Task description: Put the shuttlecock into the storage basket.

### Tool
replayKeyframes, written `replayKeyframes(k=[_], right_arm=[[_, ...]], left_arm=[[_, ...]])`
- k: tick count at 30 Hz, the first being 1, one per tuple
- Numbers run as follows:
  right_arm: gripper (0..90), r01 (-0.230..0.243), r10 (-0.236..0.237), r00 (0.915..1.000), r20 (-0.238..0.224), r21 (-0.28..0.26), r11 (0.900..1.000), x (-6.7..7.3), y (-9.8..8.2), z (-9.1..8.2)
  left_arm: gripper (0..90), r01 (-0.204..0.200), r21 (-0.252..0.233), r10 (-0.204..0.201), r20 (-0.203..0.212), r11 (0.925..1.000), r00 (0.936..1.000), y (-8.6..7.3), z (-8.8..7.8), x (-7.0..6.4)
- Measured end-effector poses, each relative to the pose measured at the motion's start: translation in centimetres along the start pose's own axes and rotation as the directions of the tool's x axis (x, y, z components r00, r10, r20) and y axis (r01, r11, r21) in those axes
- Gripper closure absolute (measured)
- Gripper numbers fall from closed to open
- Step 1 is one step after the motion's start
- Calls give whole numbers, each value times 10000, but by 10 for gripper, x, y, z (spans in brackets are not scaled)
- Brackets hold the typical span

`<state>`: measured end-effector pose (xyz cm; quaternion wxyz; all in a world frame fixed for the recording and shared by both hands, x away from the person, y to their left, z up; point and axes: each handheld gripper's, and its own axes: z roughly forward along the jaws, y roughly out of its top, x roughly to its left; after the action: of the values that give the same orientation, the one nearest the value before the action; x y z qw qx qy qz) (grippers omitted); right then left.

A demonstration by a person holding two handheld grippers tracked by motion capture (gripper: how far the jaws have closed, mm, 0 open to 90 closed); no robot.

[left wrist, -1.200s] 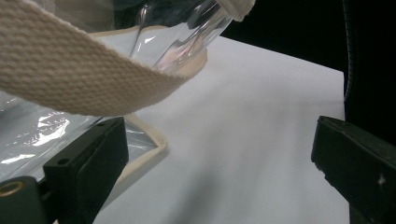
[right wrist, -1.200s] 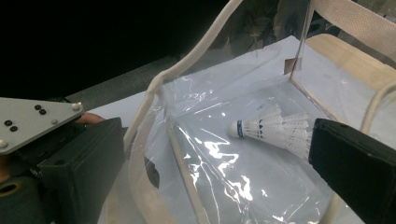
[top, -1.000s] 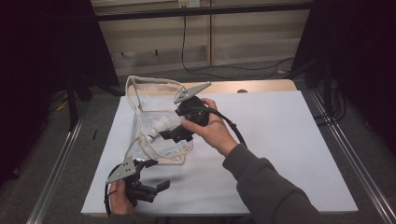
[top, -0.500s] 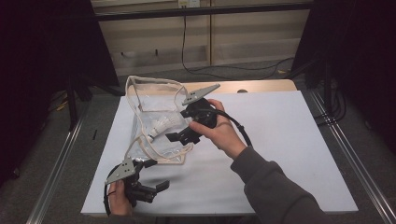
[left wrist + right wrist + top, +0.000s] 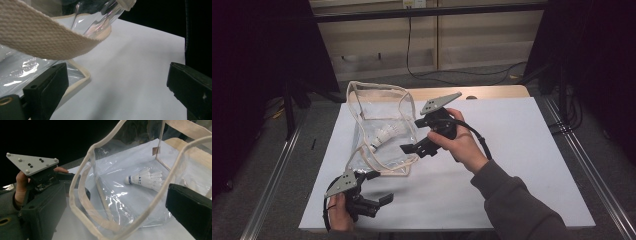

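I see a clear bag [image 5: 382, 132] with cream trim, shuttlecock [image 5: 384, 135] inside; both my tools, right [image 5: 412, 148] and left [image 5: 379, 202], gape, released, beside it.

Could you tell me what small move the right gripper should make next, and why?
Probably draw the right gripper back from the bag: its jaws are open and empty, and the shuttlecock already lies inside.
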<state>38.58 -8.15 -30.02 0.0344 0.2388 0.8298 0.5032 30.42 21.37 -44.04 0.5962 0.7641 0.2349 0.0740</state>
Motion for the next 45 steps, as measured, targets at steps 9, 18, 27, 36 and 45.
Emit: replayKeyframes(k=[9,18,27,36,45], right_arm=[[31,-136,138,9999,87,-168,9998,-7,-14,-12],[30,-153,158,9998,150,-288,9995,-11,-27,-21],[30,-254,258,9996,84,-442,9987,-15,-45,-29],[30,-390,406,9989,239,-636,9972,-19,-59,-39],[30,-422,439,9988,205,-774,9961,-21,-74,-45]], left_arm=[[38,17,-12,-17,-8,10000,10000,0,0,0],[38,-14,14,14,-3,10000,10000,0,0,0],[38,18,7,-18,-8,10000,10000,0,0,0],[38,11,-1,-11,-1,10000,10000,0,0,0],[38,-41,39,41,-29,10000,10000,0,-1,0]])
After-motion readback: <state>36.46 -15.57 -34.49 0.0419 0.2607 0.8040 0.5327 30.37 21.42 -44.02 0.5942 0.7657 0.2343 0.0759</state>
